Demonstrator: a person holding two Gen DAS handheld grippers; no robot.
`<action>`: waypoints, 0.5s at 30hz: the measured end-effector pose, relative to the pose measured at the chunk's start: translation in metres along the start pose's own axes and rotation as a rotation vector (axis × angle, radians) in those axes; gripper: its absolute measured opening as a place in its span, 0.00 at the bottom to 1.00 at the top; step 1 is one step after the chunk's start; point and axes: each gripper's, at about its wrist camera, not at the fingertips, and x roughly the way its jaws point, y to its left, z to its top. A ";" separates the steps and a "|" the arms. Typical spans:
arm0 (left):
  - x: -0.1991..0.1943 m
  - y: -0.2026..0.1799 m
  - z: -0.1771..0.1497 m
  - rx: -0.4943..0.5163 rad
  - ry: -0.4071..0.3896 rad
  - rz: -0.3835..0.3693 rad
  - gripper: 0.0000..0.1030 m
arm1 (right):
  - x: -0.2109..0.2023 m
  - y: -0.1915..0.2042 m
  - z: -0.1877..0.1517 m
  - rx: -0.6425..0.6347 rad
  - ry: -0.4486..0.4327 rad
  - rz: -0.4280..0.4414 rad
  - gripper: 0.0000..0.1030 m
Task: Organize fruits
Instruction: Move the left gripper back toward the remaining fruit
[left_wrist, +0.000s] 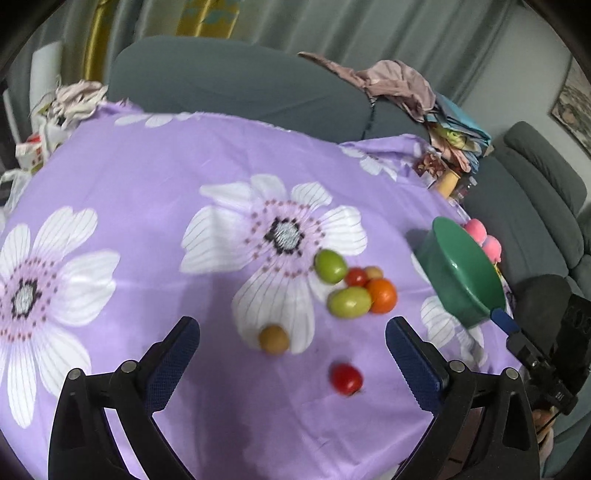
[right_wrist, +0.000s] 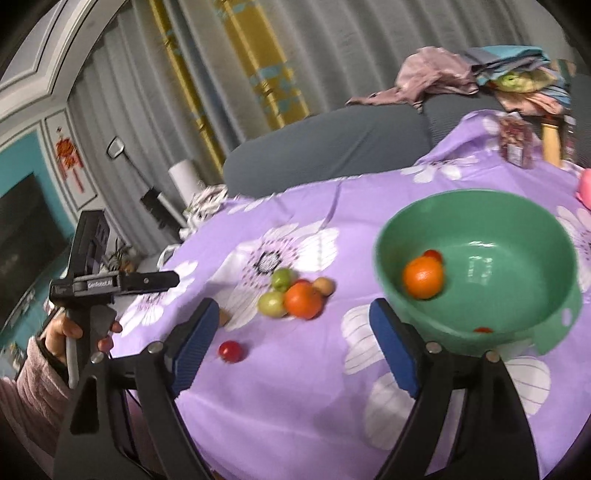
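So, left wrist view: left gripper (left_wrist: 291, 332) spread wide, textured blue pads, nothing between them, above the purple floral cloth (left_wrist: 147, 177). Cluster of smooth fruit touching: 2 green fruits (left_wrist: 330, 266) (left_wrist: 349, 301), an orange (left_wrist: 382, 295), a small red tomato (left_wrist: 355, 277). Round brown fruit (left_wrist: 273, 339) and a lone red tomato (left_wrist: 346, 379) sit apart, nearer the pads. Glossy green plastic bowl (left_wrist: 465, 269) is tilted at the right.

Right wrist view: right gripper (right_wrist: 291, 328) spread open, right pad at the bowl (right_wrist: 524, 221) wall; whether it touches is unclear. Inside the bowl: 1 orange (right_wrist: 423, 277), 1 tomato (right_wrist: 433, 254) behind it.
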 end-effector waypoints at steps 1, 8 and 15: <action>0.000 0.004 -0.003 -0.006 0.007 -0.004 0.97 | 0.003 0.004 -0.001 -0.012 0.016 0.006 0.81; -0.001 0.017 -0.016 -0.018 0.028 -0.021 0.97 | 0.023 0.018 -0.008 -0.049 0.094 0.019 0.82; 0.008 0.012 -0.025 0.000 0.062 -0.055 0.97 | 0.044 0.028 -0.020 -0.059 0.162 0.043 0.82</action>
